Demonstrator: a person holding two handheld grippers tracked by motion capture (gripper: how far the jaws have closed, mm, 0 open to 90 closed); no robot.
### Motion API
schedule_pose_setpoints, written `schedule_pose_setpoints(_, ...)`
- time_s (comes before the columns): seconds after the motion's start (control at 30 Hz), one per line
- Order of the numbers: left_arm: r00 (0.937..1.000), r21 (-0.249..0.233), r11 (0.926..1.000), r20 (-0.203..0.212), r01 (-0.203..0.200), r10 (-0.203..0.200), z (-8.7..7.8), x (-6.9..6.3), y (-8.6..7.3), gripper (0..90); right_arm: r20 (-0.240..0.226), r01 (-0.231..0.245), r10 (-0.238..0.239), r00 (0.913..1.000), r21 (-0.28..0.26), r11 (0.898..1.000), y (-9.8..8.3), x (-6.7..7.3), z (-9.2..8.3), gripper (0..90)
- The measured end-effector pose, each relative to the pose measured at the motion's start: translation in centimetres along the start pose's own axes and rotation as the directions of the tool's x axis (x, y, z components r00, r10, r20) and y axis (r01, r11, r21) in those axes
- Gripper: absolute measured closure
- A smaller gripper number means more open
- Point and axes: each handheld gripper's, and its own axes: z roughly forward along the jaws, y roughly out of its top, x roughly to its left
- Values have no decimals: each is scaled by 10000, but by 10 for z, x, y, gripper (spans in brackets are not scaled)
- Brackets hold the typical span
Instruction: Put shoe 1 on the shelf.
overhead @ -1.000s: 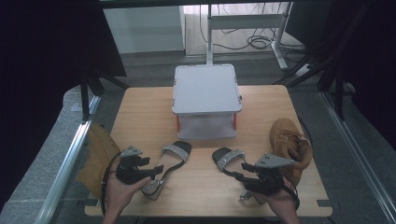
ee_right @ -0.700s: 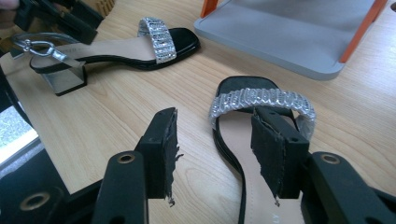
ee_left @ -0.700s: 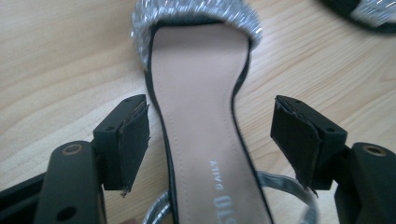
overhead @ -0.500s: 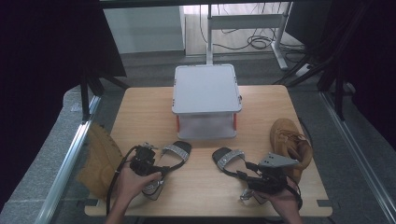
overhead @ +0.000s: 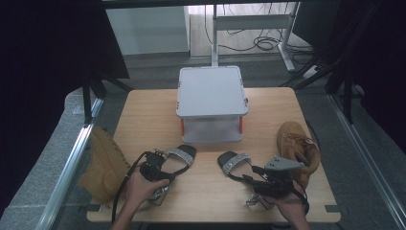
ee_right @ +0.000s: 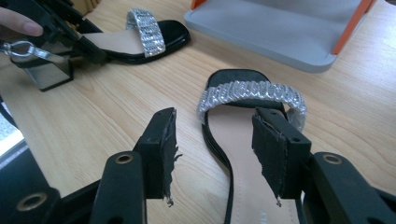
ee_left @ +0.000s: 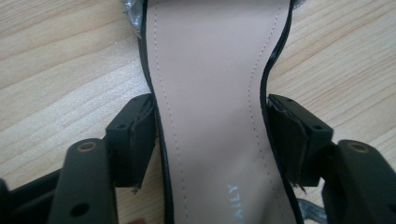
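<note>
Two black sandals with silver straps lie on the counter (overhead: 143, 110), toes pointing toward the grey box (overhead: 211, 92) at 12 o'clock. The left sandal (overhead: 176, 158) sits at about 7 o'clock from the box, the right sandal (overhead: 233, 163) at about 5 o'clock. The left hand-held gripper (overhead: 162, 165) straddles the left sandal's waist; in the left gripper view its jaws have just been closing with the insole (ee_left: 210, 93) between them, the right pad at the sole's edge, the left pad just beside it, so no firm pinch yet by my reading. The right hand-held gripper (overhead: 254, 183) stands spread over the right sandal: in the right gripper view one pad (ee_right: 273, 149) is over the insole and the other over bare wood, squeezing nothing. Tan boots lie at the counter's 3 o'clock (overhead: 297, 146) and off its 9 o'clock edge (overhead: 103, 163). Judging from this, both sandals remain on the counter, unlifted; gripping and moving them is all ahead.
</note>
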Motion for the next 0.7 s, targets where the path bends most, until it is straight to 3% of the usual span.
schedule_pose_setpoints(0.2, 9998, -53, 9999, -95, 157, -158, 0, -1, 0, 361, 187, -61, 55, 9998, 319, 9995, 0, -4, 4, 474)
schedule_pose_setpoints(0.33, 9996, 46, 9997, -128, 246, -246, 3, -1, 0, 352, 593, -66, 19, 9982, 797, 9968, 4, -7, 13, 427)
schedule_pose_setpoints(0.43, 9995, -9, 9996, -125, 288, -288, 3, -1, -1, 350, 1129, 129, -360, 9930, 1990, 9799, 11, -7, 30, 383)
schedule_pose_setpoints(0.53, 9994, -10, 9995, -115, 329, -329, 3, -1, -1, 354, 1384, 333, -752, 9875, 2830, 9585, 13, -8, 43, 348)
schedule_pose_setpoints(0.57, 9993, -22, 9994, -136, 336, -336, 3, -1, -1, 354, 1384, 333, -752, 9875, 2830, 9585, 13, -8, 43, 348)
schedule_pose_setpoints(0.6, 9993, -3, 9994, -158, 335, -335, 3, -2, -1, 356, 1426, 367, -890, 9858, 3341, 9418, 12, -10, 51, 326)
schedule_pose_setpoints(0.7, 9991, 8, 9993, -169, 382, -382, 3, -2, -1, 358, 1509, 313, -989, 9836, 3972, 9172, 11, -12, 60, 295)
